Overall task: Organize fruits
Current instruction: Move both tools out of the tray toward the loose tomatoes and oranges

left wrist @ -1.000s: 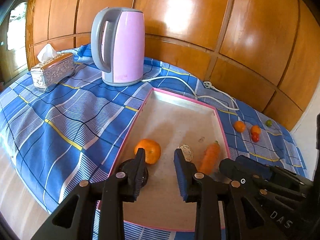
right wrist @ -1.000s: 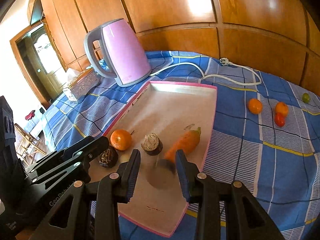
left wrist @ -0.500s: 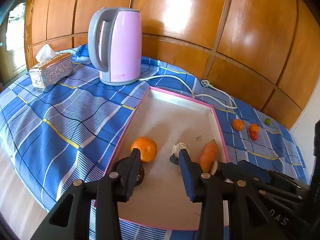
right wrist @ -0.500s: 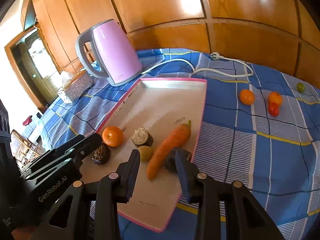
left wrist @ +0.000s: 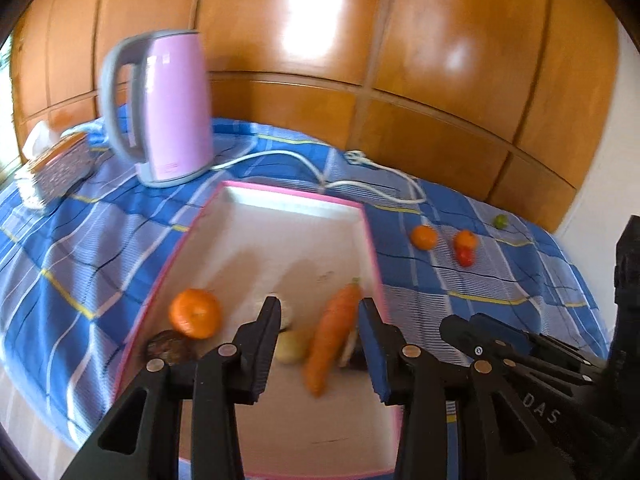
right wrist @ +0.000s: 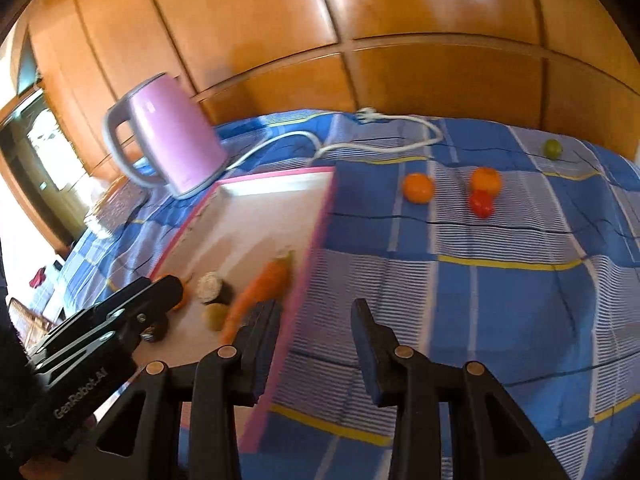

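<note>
My left tongs hang over the near end of the pink-rimmed tray, parted with nothing gripped. In the tray lie a carrot against the right rim, a mandarin by the left rim, a pale round fruit between them, and a dark fruit at the near left corner. My right tongs straddle the tray's right rim, parted and empty. Right of the tray, on the blue checked cloth, sit an orange, another orange fruit touching a red one, and a green one farther off.
</note>
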### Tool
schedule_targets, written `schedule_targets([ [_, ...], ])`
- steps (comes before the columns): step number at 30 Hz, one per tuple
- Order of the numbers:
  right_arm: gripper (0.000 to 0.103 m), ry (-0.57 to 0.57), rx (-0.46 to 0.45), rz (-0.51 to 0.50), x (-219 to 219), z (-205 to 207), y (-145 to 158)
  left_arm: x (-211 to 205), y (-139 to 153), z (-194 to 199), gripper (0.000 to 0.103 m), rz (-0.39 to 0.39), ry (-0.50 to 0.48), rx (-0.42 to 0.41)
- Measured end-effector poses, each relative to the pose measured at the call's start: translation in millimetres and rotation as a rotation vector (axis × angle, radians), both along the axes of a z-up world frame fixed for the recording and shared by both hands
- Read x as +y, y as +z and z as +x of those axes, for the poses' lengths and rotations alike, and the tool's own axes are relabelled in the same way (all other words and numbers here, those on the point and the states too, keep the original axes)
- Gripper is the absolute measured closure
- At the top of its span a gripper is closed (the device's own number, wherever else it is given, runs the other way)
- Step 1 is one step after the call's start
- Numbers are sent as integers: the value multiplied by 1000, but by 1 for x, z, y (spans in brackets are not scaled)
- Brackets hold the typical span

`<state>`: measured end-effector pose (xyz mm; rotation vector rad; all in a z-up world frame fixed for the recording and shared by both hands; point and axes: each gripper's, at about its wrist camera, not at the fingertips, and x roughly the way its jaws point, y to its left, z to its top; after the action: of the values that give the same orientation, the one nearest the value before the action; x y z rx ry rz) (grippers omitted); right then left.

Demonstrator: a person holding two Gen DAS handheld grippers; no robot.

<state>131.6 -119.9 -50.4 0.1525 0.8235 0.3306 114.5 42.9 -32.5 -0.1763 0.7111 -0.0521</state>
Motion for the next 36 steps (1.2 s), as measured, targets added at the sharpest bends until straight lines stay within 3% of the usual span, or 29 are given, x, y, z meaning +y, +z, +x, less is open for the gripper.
schedule_targets([
  [21,66,-254,-1,-60,-142,57,-12,-127,-16,79,63,-6,-209,34],
  [36,62,-353,0,-126,-205,142,-21,-165,-37,127,63,-31,-270,48],
])
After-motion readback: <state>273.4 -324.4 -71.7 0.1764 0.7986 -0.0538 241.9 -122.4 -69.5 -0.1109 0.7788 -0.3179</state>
